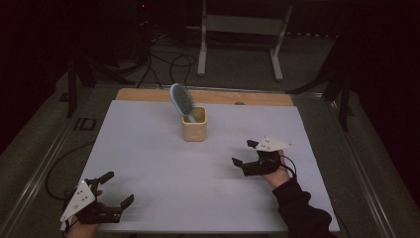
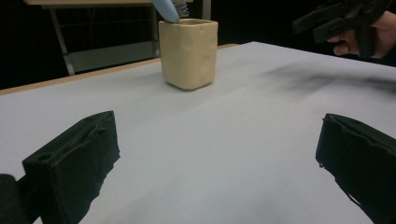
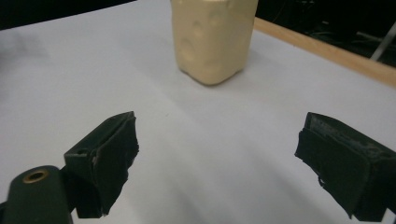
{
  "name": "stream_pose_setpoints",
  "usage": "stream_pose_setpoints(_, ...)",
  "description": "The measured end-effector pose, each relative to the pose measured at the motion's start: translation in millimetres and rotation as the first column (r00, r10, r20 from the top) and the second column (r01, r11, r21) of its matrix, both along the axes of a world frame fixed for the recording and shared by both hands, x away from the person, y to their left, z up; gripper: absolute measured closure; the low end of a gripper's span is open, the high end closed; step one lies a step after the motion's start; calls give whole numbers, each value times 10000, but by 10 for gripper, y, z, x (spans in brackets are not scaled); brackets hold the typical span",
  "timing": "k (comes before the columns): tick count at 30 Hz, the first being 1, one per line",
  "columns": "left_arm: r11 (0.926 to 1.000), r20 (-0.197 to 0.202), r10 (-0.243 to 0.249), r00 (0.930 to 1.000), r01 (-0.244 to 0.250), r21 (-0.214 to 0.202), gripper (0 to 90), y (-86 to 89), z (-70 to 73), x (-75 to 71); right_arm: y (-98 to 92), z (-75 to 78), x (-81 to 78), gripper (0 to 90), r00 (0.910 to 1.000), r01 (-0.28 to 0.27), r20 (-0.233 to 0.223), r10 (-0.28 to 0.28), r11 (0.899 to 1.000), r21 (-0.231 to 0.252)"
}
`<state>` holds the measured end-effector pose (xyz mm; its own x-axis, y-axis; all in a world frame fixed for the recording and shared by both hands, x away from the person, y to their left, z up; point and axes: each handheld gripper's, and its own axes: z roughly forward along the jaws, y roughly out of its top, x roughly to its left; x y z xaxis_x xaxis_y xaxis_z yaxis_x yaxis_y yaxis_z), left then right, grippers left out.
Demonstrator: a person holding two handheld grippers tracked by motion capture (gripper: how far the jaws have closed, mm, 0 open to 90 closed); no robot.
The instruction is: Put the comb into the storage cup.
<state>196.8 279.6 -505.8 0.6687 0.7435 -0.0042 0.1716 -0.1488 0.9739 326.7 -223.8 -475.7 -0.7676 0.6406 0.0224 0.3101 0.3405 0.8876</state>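
- Right gripper (image 1: 246, 152): jaws spread wide, empty, aimed at cup (image 1: 193, 124), nearer of the two.
- Left gripper (image 1: 117, 187): also wide and empty, at near left corner, well apart from cup.
- Hairbrush (image 1: 181, 101): handle down in cup, head tilted up-left, beyond and left of right gripper.

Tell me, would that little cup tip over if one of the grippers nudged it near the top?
Probably not easily: the cup looks squat, thick-walled and flat-based, so it should slide on the smooth white table first. The hairbrush leaning out to one side may make it top-heavy that way. Its dimpled walls look stiff, perhaps ceramic, so it could chip if knocked over.
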Motion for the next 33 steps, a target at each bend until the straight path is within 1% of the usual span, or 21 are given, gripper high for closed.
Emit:
stream_pose_setpoints(4, 10000, -4, 4, 10000, -4, -9, 0, 1, 0, -1, -84, -75, -100, 113, 9999, 110, -85, -109, 9999, 30)
stream_pose_setpoints(7, 10000, 3, 0, 10000, 0, 7, 0, 0, 1, -2, -153, -122, -165, 112, 9994, 301, -173, -301, 9995, 10)
stream_pose_setpoints(12, 10000, -1, 0, 10000, 0, -3, 0, 1, 0, -1, -265, -187, -308, 112, 9986, 408, -335, -409, 9992, -37)
stream_pose_setpoints(14, 10000, -2, -15, 10000, 15, 3, 0, -2, 0, -2, -305, -207, -360, 112, 9982, 471, -362, -476, 9988, -152)
stream_pose_setpoints(16, 10000, 2, -10, 10000, 10, -1, 0, -2, 2, -4, -352, -219, -400, 111, 9978, 454, -470, -457, 9989, -72)
stream_pose_setpoints(18, 10000, -4, 9, 10000, -9, -23, 0, 0, 1, -5, -400, -230, -433, 111, 9975, 543, -454, -548, 9985, -114)
stream_pose_setpoints(21, 10000, -3, 2, 10000, -2, -13, 0, 0, 2, -5, -450, -247, -470, 109, 9964, 642, -554, -643, 9979, -34)
stream_pose_setpoints(23, 10000, -7, -1, 10000, 1, -13, 0, 0, 1, -5, -512, -279, -526, 98, 9954, 819, -488, -830, 9963, -247)
stream_pose_setpoints(27, 10000, 1, 1, 10000, -1, -8, 0, 0, 2, -6, -610, -304, -600, 93, 9926, 1027, -623, -1039, 9945, -220)
stream_pose_setpoints(29, 10000, 4, -18, 10000, 18, 29, 0, 0, 2, -4, -650, -300, -637, 93, 9915, 1159, -562, -1170, 9930, -226)
stream_pose_setpoints(31, 10000, 6, -29, 10000, 29, 26, 0, -2, 0, -3, -682, -313, -664, 93, 9907, 1256, -471, -1273, 9914, -372)
stream_pose_setpoints(33, 10000, 8, -39, 10000, 39, 27, 0, -2, 0, -3, -713, -341, -676, 93, 9893, 1333, -531, -1356, 9901, -438)
